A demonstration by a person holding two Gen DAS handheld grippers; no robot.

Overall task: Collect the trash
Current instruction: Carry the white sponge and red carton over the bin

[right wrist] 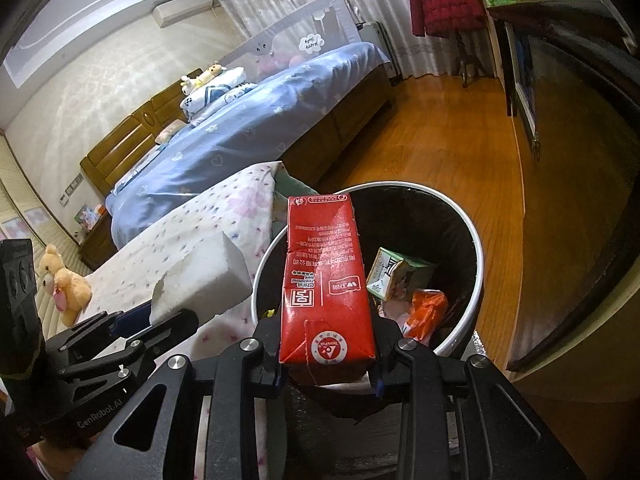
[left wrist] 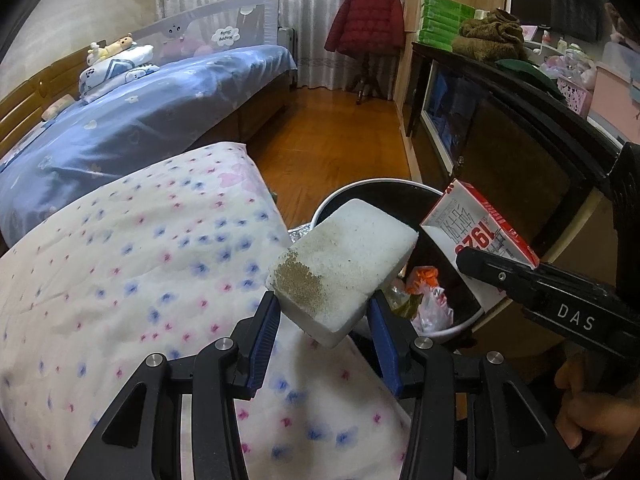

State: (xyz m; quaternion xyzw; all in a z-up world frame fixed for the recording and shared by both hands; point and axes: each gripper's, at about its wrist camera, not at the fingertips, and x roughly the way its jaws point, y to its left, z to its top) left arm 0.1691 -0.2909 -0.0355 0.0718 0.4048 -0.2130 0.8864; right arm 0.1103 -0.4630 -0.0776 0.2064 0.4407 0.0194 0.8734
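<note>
My left gripper [left wrist: 323, 312] is shut on a white foam block [left wrist: 344, 260] with a brown stain, held by its near end just before the rim of the round bin [left wrist: 352, 190]. The same foam block [right wrist: 200, 280] shows at the left of the right wrist view. My right gripper [right wrist: 326, 360] is shut on a red drink carton [right wrist: 324, 280], which hangs over the near side of the black-lined bin [right wrist: 474, 240]. That carton [left wrist: 480, 232] appears at the right of the left wrist view, over the bin. A green carton [right wrist: 394, 274] and orange wrapper [right wrist: 426, 308] lie inside.
A flowered quilt [left wrist: 140, 260] lies left of the bin on a low bed. A blue-covered bed [left wrist: 160, 108] stands behind it. Wooden floor [left wrist: 332, 136] runs past the bin. A dark cabinet [left wrist: 500, 132] lines the right side. A person's hand [left wrist: 588, 400] holds the right gripper.
</note>
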